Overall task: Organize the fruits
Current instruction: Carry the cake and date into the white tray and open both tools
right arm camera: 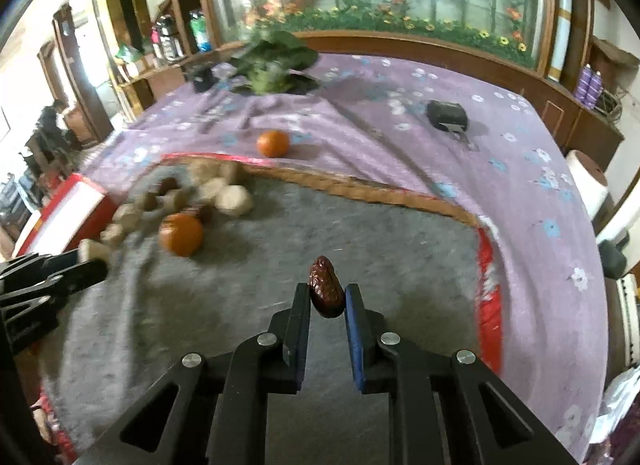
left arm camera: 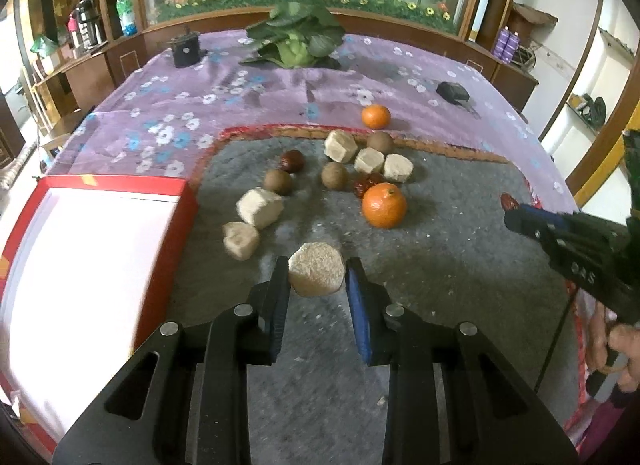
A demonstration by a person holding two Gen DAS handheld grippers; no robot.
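My left gripper (left arm camera: 317,275) is shut on a beige hexagonal cake (left arm camera: 316,275) and holds it above the grey mat (left arm camera: 440,265). My right gripper (right arm camera: 327,297) is shut on a wrinkled red date (right arm camera: 326,287); it also shows in the left wrist view (left arm camera: 520,211) at the right. On the mat lie an orange (left arm camera: 384,205), several more beige cakes (left arm camera: 259,207), brown round fruits (left arm camera: 335,175) and red dates (left arm camera: 292,161). A second orange (left arm camera: 376,116) sits on the purple cloth behind the mat. A red box with a white inside (left arm camera: 80,265) stands at the left.
A leafy green plant (left arm camera: 296,35) stands at the back of the table. A black device (left arm camera: 185,50) sits back left and another black object (left arm camera: 453,92) back right. Wooden cabinets and a flower display ring the table. A white roll (right arm camera: 588,181) is at the right edge.
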